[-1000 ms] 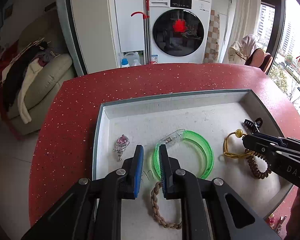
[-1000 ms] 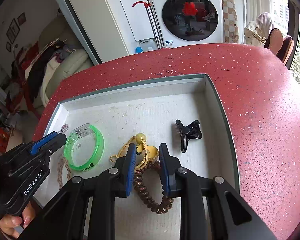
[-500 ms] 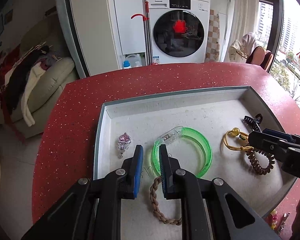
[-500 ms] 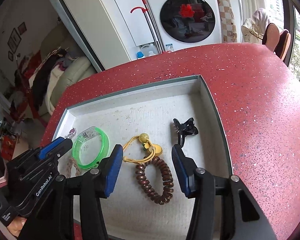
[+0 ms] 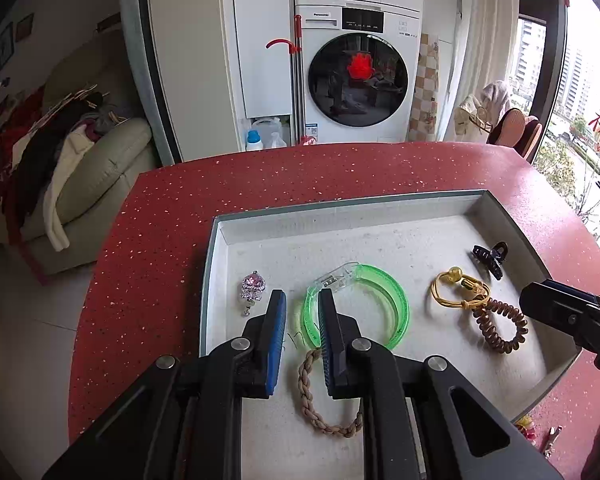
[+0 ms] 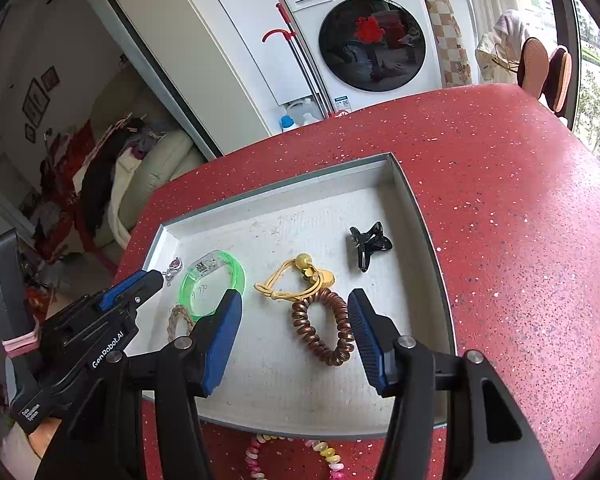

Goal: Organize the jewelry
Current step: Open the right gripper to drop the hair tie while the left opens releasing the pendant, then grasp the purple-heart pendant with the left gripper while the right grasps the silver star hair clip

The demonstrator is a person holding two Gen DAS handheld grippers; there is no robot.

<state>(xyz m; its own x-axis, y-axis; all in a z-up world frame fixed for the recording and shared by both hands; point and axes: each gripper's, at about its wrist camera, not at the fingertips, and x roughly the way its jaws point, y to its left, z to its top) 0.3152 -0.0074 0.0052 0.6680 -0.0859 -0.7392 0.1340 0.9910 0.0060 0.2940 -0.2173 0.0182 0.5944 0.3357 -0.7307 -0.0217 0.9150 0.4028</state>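
Jewelry lies spread across a shallow grey tray with a pale speckled floor (image 6: pixel 404 184), which sits on a red speckled countertop (image 6: pixel 520 220). One second ago the right gripper (image 6: pixel 296 330) had its blue-padded jaws close together around the top of the brown coiled hair tie (image 6: pixel 324 330); now those jaws are opening and stand wide, one on either side of the coil with clear gaps, pressing on nothing, and the gripper sits higher and further back from the tray floor. The coil rests flat, its upper loop tangled with a yellow cord bracelet carrying round beads (image 6: pixel 296 280); where cord ends and coil begins is hard to make out. A black claw hair clip (image 6: pixel 368 244) lies apart near the tray's right wall. The left gripper (image 5: pixel 302 336) has barely shifted: its jaws remain narrow, with only a slim gap, hovering over the near rim of the translucent green bangle with a clear clasp (image 5: pixel 380 292), nothing visibly pinched between them. Its fingers hide part of the bangle and the upper end of a tan braided cord loop (image 5: pixel 316 412). A small pink crystal pendant (image 5: pixel 253 286) lies left of the bangle; in the right wrist view it is half hidden behind the left gripper's tip. Below the tray, a pastel bead string (image 6: pixel 324 452) is cut off by the frame edge.
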